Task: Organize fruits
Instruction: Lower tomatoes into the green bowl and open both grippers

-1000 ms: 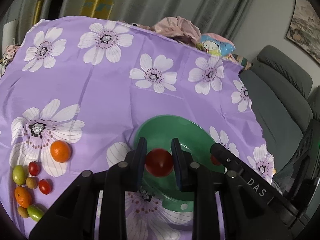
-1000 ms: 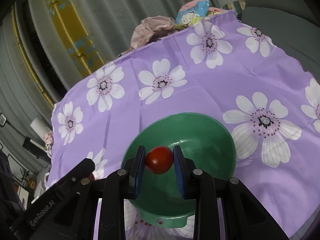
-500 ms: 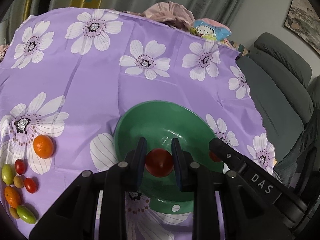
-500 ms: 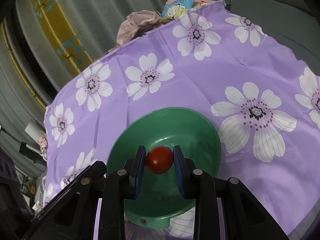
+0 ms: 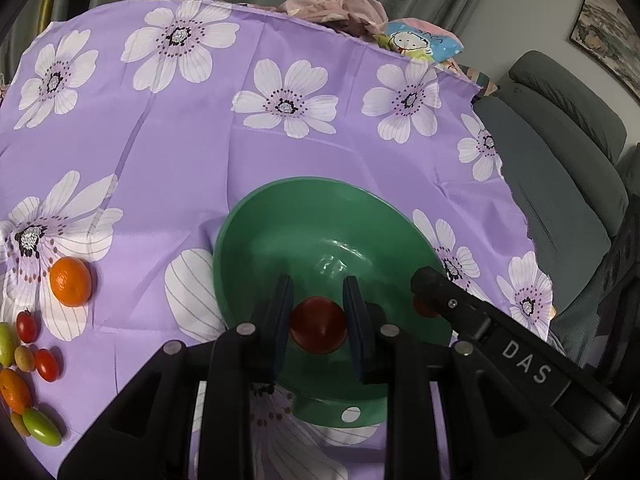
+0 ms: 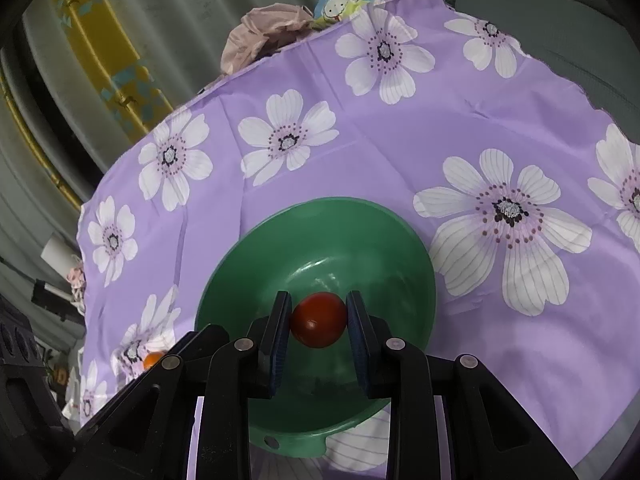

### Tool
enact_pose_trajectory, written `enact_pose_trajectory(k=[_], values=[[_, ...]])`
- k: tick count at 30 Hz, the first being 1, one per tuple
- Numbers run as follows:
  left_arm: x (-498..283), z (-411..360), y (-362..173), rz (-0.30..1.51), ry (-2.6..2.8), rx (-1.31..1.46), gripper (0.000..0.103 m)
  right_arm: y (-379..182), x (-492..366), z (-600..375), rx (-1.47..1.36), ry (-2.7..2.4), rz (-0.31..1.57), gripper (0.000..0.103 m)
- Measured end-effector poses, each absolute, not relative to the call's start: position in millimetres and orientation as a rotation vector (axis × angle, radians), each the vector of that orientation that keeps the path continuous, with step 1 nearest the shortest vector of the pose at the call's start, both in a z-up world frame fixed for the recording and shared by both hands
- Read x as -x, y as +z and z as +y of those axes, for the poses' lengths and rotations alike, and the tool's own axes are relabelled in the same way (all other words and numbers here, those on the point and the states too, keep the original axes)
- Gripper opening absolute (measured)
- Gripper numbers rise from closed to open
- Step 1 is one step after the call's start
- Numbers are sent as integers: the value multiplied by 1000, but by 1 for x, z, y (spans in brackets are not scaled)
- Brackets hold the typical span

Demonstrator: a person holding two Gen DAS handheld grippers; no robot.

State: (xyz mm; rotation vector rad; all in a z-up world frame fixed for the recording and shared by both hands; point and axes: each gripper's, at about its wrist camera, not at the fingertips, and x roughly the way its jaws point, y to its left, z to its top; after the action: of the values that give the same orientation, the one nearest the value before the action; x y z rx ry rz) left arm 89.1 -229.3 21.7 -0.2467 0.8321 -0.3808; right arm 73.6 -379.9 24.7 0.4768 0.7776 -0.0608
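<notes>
A green bowl point(image 5: 320, 216) sits on the purple flowered cloth point(image 5: 180, 152). My left gripper point(image 5: 318, 324) is shut on a red cherry tomato point(image 5: 318, 326), held over the bowl's near side. In the right wrist view my right gripper point(image 6: 318, 322) is shut on another red tomato point(image 6: 318, 320) above the same bowl point(image 6: 320, 220). The right gripper's finger point(image 5: 444, 292) reaches in from the right in the left wrist view, with its tomato point(image 5: 422, 306) peeking out beside it. The bowl's bare bottom holds no fruit that I can see.
At the left edge lie an orange point(image 5: 70, 281), two cherry tomatoes point(image 5: 27, 325), a second orange point(image 5: 14, 388) and several small green and brown fruits point(image 5: 40, 426). A grey sofa point(image 5: 560, 152) stands right of the table. Crumpled cloth and a cartoon pouch point(image 5: 420, 42) lie at the far edge.
The left gripper has moved forward and down over the bowl, so the bowl now fills more of its view. The right gripper stayed over the bowl, tilting slightly. Both tomatoes remain gripped.
</notes>
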Motion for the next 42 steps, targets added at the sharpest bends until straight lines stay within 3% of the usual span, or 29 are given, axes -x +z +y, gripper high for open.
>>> enact_pose_trajectory(k=[37, 42], values=[[-95, -233, 7, 865, -384, 224, 25, 14, -80, -380, -465, -93, 841, 30], [-89, -222, 18, 826, -333, 206, 45, 18, -78, -379, -468, -92, 824, 31]])
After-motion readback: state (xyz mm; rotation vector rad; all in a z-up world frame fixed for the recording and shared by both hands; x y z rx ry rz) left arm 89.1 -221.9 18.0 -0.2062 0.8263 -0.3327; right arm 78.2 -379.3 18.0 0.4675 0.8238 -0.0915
